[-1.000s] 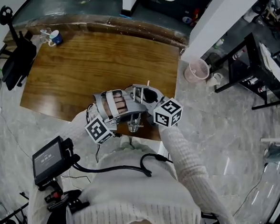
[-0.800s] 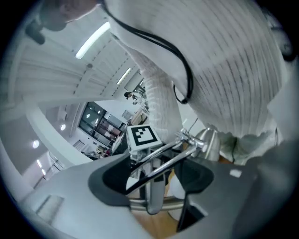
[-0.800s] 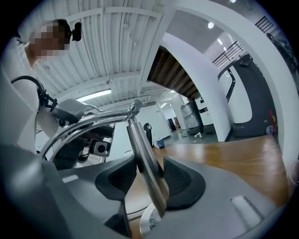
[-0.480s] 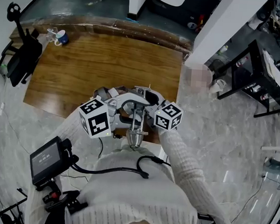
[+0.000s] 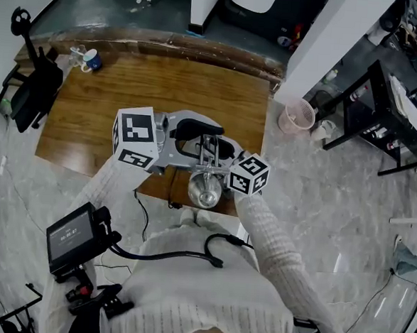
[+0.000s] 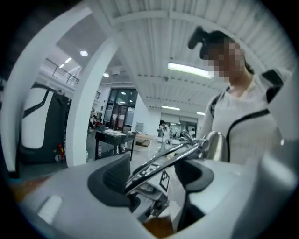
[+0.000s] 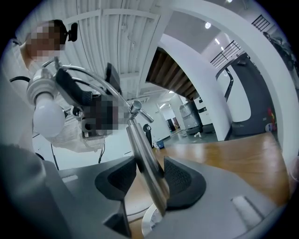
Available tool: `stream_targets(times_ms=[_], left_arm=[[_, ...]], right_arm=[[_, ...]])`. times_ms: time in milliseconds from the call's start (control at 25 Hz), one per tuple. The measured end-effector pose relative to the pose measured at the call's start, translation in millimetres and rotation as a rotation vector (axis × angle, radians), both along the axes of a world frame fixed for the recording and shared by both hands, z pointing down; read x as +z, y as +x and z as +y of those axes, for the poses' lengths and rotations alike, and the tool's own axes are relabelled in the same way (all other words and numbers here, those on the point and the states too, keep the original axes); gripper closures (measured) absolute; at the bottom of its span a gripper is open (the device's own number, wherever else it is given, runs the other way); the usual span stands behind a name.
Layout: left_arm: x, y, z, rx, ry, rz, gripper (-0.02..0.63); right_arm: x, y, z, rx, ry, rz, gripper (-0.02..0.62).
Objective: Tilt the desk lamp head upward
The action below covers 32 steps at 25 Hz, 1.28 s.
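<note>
A chrome desk lamp stands at the near edge of the wooden table (image 5: 128, 100). Its round head (image 5: 204, 190) is tipped up, with the open mouth facing my head camera. My left gripper (image 5: 200, 137) reaches in from the left, shut on the lamp's thin upper arm rods (image 6: 163, 158), which cross its jaws toward the head (image 6: 216, 144). From the right, my right gripper (image 5: 216, 157) is shut on the upright chrome post (image 7: 147, 163). The head and white bulb (image 7: 46, 116) show at the upper left of the right gripper view.
A blue and white mug (image 5: 91, 59) sits at the table's far left corner. A black chair (image 5: 29, 89) stands off the left edge. A pink basket (image 5: 294, 117) and a black rack (image 5: 384, 103) are on the floor to the right. A screen unit (image 5: 74, 238) hangs at my waist.
My left gripper rose and swung left and away from me, with the lamp arm in it. The lamp head turned from pointing down to facing up. The right gripper barely moved.
</note>
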<state>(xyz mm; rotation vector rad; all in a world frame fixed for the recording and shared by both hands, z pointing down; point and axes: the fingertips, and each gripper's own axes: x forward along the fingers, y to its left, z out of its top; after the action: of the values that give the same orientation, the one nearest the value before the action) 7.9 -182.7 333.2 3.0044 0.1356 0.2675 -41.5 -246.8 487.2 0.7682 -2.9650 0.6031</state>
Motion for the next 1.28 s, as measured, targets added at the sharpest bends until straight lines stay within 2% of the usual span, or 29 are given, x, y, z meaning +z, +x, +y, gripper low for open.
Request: stream_targets(times_ms=[80, 160, 520, 720, 840, 1000, 1160, 1280], left_arm=[[-10, -1, -15, -0.045, -0.128, 0.052, 0.314], [-15, -1, -26, -0.077, -0.219, 0.084, 0.314], [-19, -2, -53, -0.202, -0.469, 0.129, 0.307], [-15, -6, -55, -0.247, -0.560, 0.138, 0.299], [-14, -7, -59, -0.271, -0.593, 0.161, 0.294], [-14, -6, -65, -0.282, -0.585, 0.163, 0.295], [-16, -2, -66, -0.290, -0.544, 0.169, 0.301], [-11, -10, -54, -0.318, -0.472, 0.177, 0.299]], right_arm=[[-1, 0, 1, 0.003, -0.002, 0.003, 0.416], [-1, 0, 1, 0.010, -0.005, 0.003, 0.416], [-2, 1, 3, -0.005, 0.011, 0.016, 0.422], [1, -1, 9, -0.008, 0.030, 0.029, 0.423], [2, -2, 10, -0.007, 0.042, 0.037, 0.426], [3, 0, 4, -0.019, 0.042, 0.049, 0.428], [1, 4, 3, -0.041, 0.032, 0.040, 0.422], [3, 2, 12, -0.051, 0.024, 0.036, 0.404]])
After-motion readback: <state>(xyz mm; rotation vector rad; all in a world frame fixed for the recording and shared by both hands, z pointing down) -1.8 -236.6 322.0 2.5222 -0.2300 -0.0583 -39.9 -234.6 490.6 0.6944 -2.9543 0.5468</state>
